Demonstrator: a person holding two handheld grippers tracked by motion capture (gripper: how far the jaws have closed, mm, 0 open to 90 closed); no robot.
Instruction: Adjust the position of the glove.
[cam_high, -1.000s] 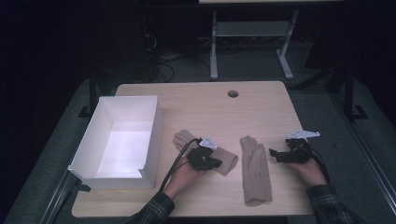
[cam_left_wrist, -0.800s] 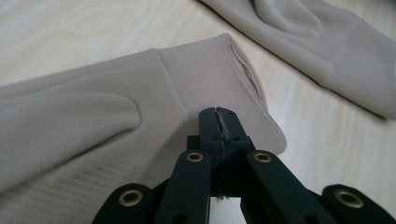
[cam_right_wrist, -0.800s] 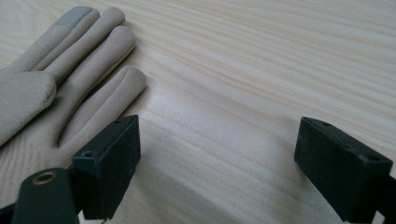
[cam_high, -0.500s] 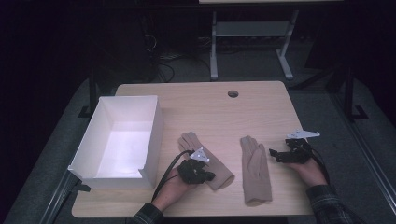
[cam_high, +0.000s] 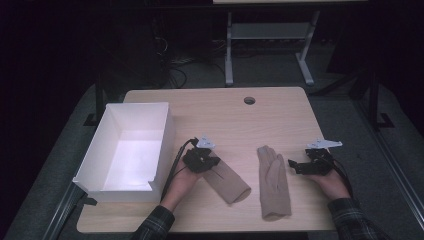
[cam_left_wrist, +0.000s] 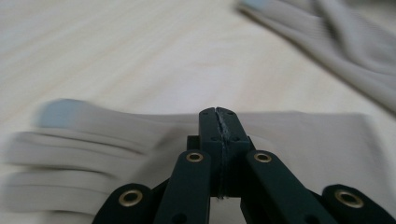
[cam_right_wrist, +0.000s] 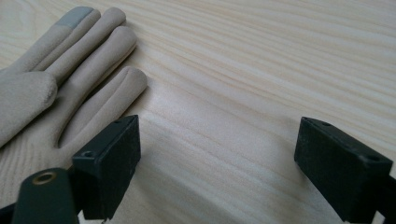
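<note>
- 2 beige gloves lie on the wooden table (cam_high: 280, 115); the left glove (cam_high: 227, 180) sits slantwise near the middle, the right glove (cam_high: 274, 182) lies lengthwise just to its right, the 2 apart.
- The left gripper (cam_high: 209, 161) rests on the upper end of the left glove. In the left gripper view its jaws are pressed together, tips meeting over the pale fabric (cam_left_wrist: 299, 140); the glove's fingers (cam_left_wrist: 84, 140) are blurred there, so whether a fold of cloth is pinched between the tips is hard to say.
- The right gripper (cam_high: 296, 167) sits at the table's right side, just beside the right glove, pointing toward it. In the right gripper view its jaws stand spread wide over bare wood, with that glove's fingers (cam_right_wrist: 88, 60) at the left, one tipped with a grey patch.
- A white open box (cam_high: 165, 135) stands at the table's left edge, close to the left gripper.
- A round hole (cam_high: 249, 100) marks the table's far side.
</note>
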